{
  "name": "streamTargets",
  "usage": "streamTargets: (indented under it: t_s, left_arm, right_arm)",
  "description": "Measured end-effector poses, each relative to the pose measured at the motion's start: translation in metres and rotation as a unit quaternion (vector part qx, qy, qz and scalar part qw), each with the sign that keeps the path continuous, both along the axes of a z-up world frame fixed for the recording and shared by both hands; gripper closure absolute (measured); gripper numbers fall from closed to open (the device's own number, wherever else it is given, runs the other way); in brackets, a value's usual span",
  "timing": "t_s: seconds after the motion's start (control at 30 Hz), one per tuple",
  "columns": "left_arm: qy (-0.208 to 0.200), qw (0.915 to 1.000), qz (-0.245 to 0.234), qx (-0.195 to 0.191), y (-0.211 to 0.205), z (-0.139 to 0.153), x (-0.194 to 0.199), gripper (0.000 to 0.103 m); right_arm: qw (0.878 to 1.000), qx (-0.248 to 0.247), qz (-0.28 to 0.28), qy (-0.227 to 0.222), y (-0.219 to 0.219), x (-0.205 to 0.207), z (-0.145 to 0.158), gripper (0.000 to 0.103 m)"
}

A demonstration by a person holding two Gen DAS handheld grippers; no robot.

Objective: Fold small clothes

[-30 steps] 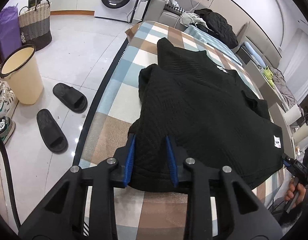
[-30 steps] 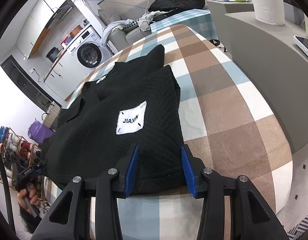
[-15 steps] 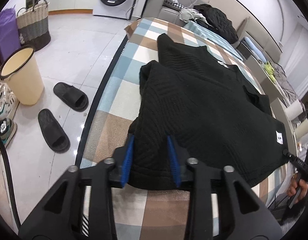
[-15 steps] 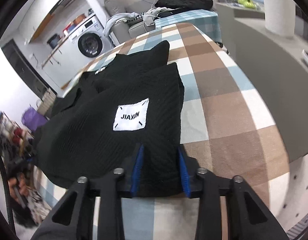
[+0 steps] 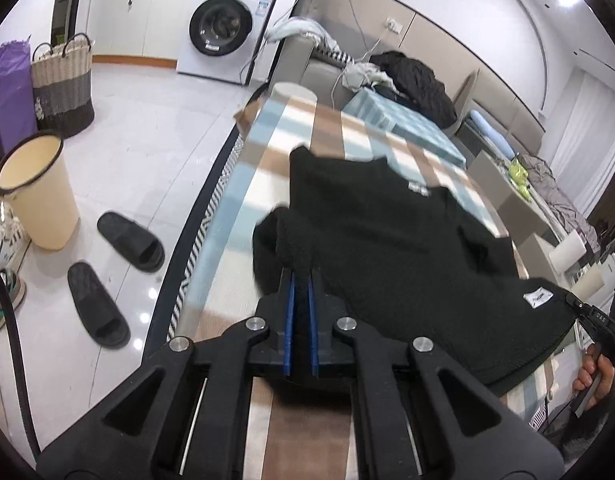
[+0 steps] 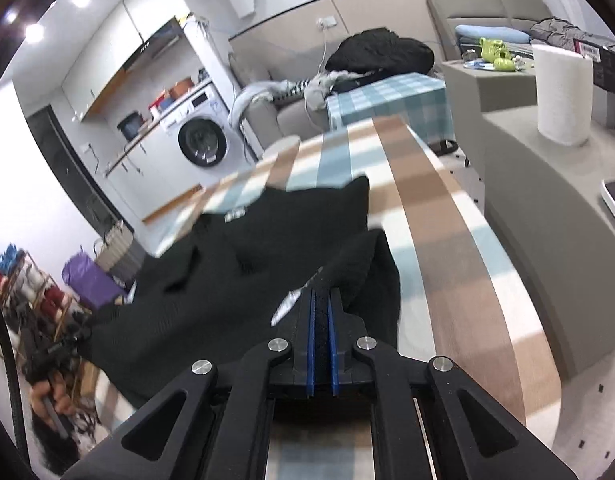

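Observation:
A black knit sweater (image 5: 407, 240) lies on the checkered table (image 5: 243, 216); it also shows in the right wrist view (image 6: 243, 280). My left gripper (image 5: 301, 280) is shut on the sweater's near left hem corner, lifted off the table. My right gripper (image 6: 321, 300) is shut on the near right hem corner, next to the white label (image 6: 287, 304). The hem hangs raised between the two grippers. The right gripper also shows at the far right of the left wrist view (image 5: 595, 316).
Left of the table on the floor stand a beige bin (image 5: 35, 192), two black slippers (image 5: 119, 272) and a woven basket (image 5: 63, 84). A washing machine (image 5: 223, 36) stands behind. A grey counter with a paper towel roll (image 6: 563, 92) borders the table's right side.
Both grippers closed on the sweater's near hem corners and lifted them up off the table; the cloth now bunches at the fingers.

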State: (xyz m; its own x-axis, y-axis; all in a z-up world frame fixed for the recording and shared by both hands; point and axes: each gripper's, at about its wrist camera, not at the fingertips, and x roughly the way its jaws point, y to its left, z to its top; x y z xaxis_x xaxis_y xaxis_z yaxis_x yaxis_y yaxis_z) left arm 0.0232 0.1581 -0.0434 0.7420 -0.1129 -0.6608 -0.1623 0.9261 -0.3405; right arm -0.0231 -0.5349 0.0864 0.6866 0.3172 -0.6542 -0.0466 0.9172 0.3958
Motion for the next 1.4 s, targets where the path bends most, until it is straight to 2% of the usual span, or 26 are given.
streamTargets:
  t_s: [0.13, 0.3, 0.4, 0.47, 0.6, 0.67, 0.73, 0.77, 0.8, 0.83, 0.87, 1.0, 1.07, 1.13, 1.23, 1.3, 1.4]
  left_arm:
    - [-0.029, 0.9996, 0.004, -0.003, 0.005, 0.017, 0.033, 0.100]
    - [-0.039, 0.9992, 0.006, 0.001, 0.014, 0.028, 0.087, 0.100]
    - [-0.027, 0.9995, 0.014, 0.012, 0.018, 0.023, 0.115, 0.100]
    - [-0.007, 0.9998, 0.016, 0.009, 0.020, 0.009, 0.130, 0.100]
    - [0.039, 0.9991, 0.017, -0.002, 0.024, -0.024, 0.146, 0.099]
    - [0.055, 0.9982, 0.021, -0.011, 0.025, -0.039, 0.147, 0.098]
    - [0.072, 0.9970, 0.021, -0.016, 0.026, -0.047, 0.143, 0.088]
    - [0.080, 0.9964, 0.024, -0.014, 0.025, -0.051, 0.138, 0.078]
    - [0.081, 0.9963, 0.027, -0.015, 0.025, -0.051, 0.134, 0.075]
    - [0.078, 0.9964, 0.029, -0.018, 0.026, -0.051, 0.128, 0.074]
    - [0.076, 0.9964, 0.031, -0.019, 0.027, -0.050, 0.120, 0.071]
    - [0.071, 0.9962, 0.042, -0.028, 0.028, -0.044, 0.092, 0.063]
    - [0.068, 0.9964, 0.034, -0.037, 0.024, -0.042, 0.080, 0.062]
    - [0.066, 0.9966, 0.028, -0.041, 0.018, -0.039, 0.071, 0.060]
    - [0.065, 0.9965, 0.009, -0.052, 0.008, -0.039, 0.062, 0.055]
    - [0.070, 0.9965, -0.001, -0.046, -0.001, -0.040, 0.062, 0.054]
    - [0.080, 0.9953, -0.014, -0.053, -0.011, -0.043, 0.063, 0.054]
  right_arm:
    - [0.999, 0.014, -0.027, -0.012, 0.000, 0.034, 0.010, 0.098]
    - [0.998, 0.025, -0.060, -0.022, -0.001, 0.078, 0.015, 0.098]
    - [0.996, 0.017, -0.082, -0.026, -0.001, 0.100, 0.013, 0.098]
    - [0.996, 0.003, -0.087, -0.014, 0.001, 0.113, 0.004, 0.098]
    - [0.995, -0.009, -0.087, 0.039, -0.003, 0.119, -0.033, 0.098]
    - [0.993, -0.005, -0.092, 0.069, -0.008, 0.119, -0.053, 0.097]
    - [0.991, 0.015, -0.088, 0.102, -0.013, 0.118, -0.068, 0.092]
    - [0.990, 0.026, -0.088, 0.108, -0.016, 0.115, -0.071, 0.086]
    - [0.989, 0.036, -0.090, 0.109, -0.019, 0.111, -0.071, 0.080]
    - [0.988, 0.045, -0.093, 0.112, -0.023, 0.106, -0.071, 0.068]
    - [0.988, 0.058, -0.093, 0.112, -0.026, 0.099, -0.071, 0.065]
    - [0.986, 0.094, -0.080, 0.109, -0.030, 0.072, -0.065, 0.064]
    - [0.985, 0.112, -0.070, 0.110, -0.028, 0.063, -0.064, 0.062]
    - [0.980, 0.154, -0.051, 0.115, -0.023, 0.056, -0.069, 0.061]
    - [0.974, 0.186, -0.039, 0.122, -0.016, 0.058, -0.077, 0.055]
    - [0.971, 0.197, -0.035, 0.132, -0.010, 0.062, -0.083, 0.054]
    - [0.967, 0.219, -0.043, 0.122, -0.009, 0.067, -0.086, 0.054]
